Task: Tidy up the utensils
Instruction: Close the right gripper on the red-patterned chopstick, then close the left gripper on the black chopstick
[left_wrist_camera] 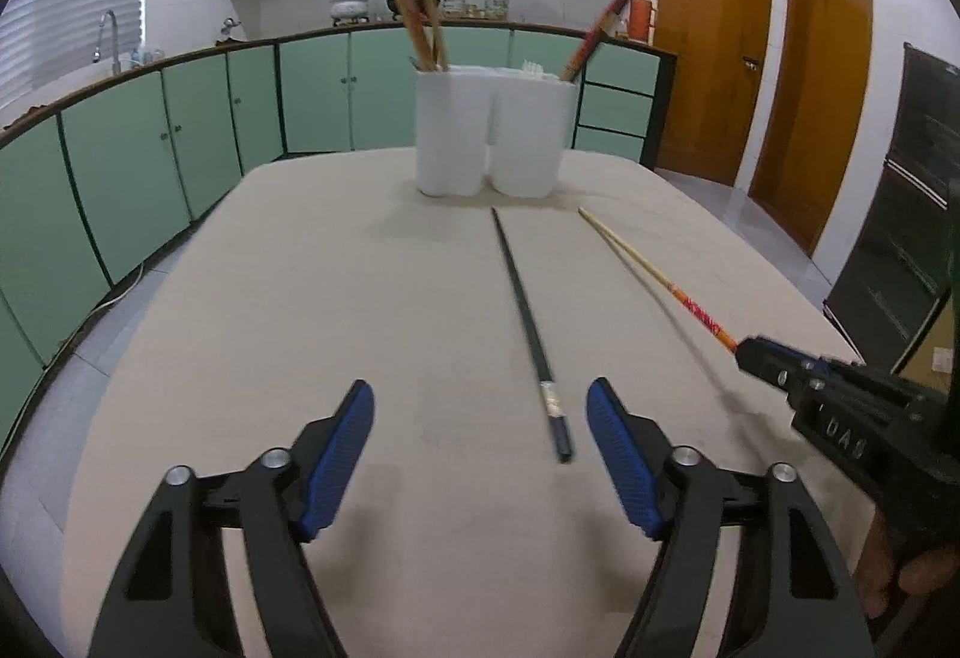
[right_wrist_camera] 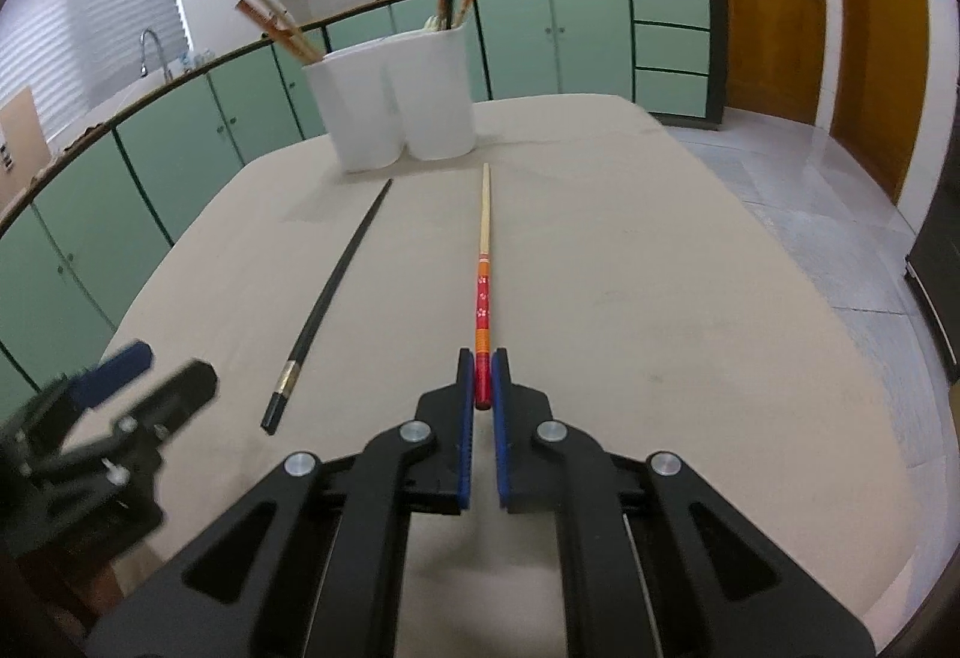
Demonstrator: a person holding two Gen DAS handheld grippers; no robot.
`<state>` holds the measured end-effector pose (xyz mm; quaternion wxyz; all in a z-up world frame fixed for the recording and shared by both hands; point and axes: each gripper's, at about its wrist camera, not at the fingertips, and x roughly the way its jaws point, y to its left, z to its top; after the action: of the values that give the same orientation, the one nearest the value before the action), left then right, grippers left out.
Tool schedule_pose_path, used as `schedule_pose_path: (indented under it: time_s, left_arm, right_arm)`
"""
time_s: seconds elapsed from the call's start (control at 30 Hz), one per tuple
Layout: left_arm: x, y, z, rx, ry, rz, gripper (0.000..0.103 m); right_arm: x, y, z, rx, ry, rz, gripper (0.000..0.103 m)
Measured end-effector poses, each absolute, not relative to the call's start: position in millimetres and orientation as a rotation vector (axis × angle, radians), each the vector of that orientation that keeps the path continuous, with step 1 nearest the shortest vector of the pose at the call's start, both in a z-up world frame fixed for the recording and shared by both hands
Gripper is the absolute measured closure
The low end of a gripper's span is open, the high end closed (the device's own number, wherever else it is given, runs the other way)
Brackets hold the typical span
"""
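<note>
Chopstick [right_wrist_camera: 483,292] clamped in right claw [right_wrist_camera: 482,379]; left claw [left_wrist_camera: 480,421] angled downward, open, empty.

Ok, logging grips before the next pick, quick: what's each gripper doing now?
Left gripper: open, empty, near the black chopstick.
Right gripper: closed on the red-and-orange chopstick.

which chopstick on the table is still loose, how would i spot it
On the beige table, in front of the white utensil holder, two chopsticks lie side by side. The loose one is the black chopstick with a silver band near its thick end; its neighbour, the red and orange patterned chopstick, is clamped in the right gripper.
</note>
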<state>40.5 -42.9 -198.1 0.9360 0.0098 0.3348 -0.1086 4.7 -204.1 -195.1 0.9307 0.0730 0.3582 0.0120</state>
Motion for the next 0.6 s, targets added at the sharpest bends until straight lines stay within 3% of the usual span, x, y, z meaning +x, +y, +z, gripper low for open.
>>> schedule_pose_path:
  time_s: [0.1, 0.47, 0.57, 0.6]
  left_arm:
    - [43, -52, -206, 0.013, 0.715, -0.227, 0.046]
    - [46, -73, -218, 0.034, 0.723, -0.187, 0.059]
    - [47, -74, -220, 0.045, 0.734, -0.177, 0.069]
    - [47, -74, -221, 0.045, 0.741, -0.177, 0.077]
  right_arm:
    - [1, -211, -194, 0.157, 0.725, 0.017, 0.098]
    - [-4, -221, -186, 0.179, 0.677, 0.004, 0.098]
    - [-5, -221, -186, 0.179, 0.673, 0.006, 0.098]
    - [-5, -221, -186, 0.182, 0.673, 0.006, 0.098]
